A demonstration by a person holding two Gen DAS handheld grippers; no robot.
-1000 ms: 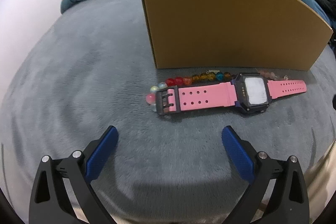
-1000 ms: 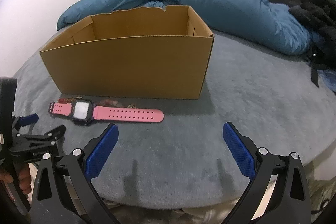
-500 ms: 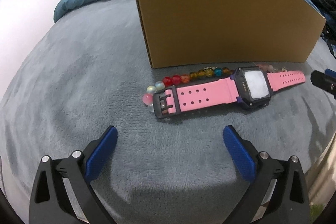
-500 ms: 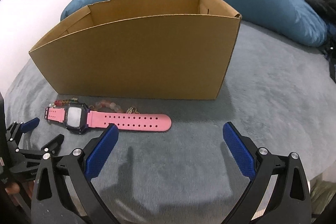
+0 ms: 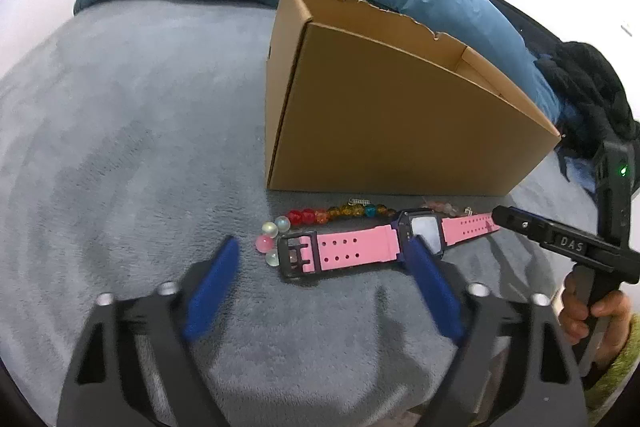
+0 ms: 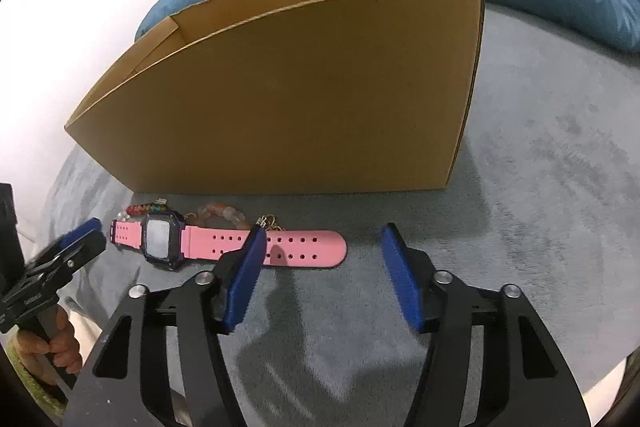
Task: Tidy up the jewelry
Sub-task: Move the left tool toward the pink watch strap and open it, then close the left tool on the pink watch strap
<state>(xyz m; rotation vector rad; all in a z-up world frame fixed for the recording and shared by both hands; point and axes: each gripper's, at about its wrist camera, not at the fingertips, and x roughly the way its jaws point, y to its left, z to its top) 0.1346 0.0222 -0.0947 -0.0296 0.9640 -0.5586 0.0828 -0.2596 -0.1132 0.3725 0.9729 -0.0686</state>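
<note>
Pink watch [image 5: 352,247] lay flat on the grey bed [image 5: 132,147], beads [image 5: 332,215] just behind it, against the box [image 6: 304,95]. My left gripper [image 5: 320,259] hovered wide over the buckle end; my right gripper [image 6: 322,247], fingers also apart, hovered at the strap tip.

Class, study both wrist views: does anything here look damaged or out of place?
The open brown cardboard box has a ragged, torn top edge on its far wall. The pink-strapped digital watch and the multicoloured bead bracelet lie outside it on the grey plush blanket, against its front wall. Both grippers are open, holding nothing.
</note>
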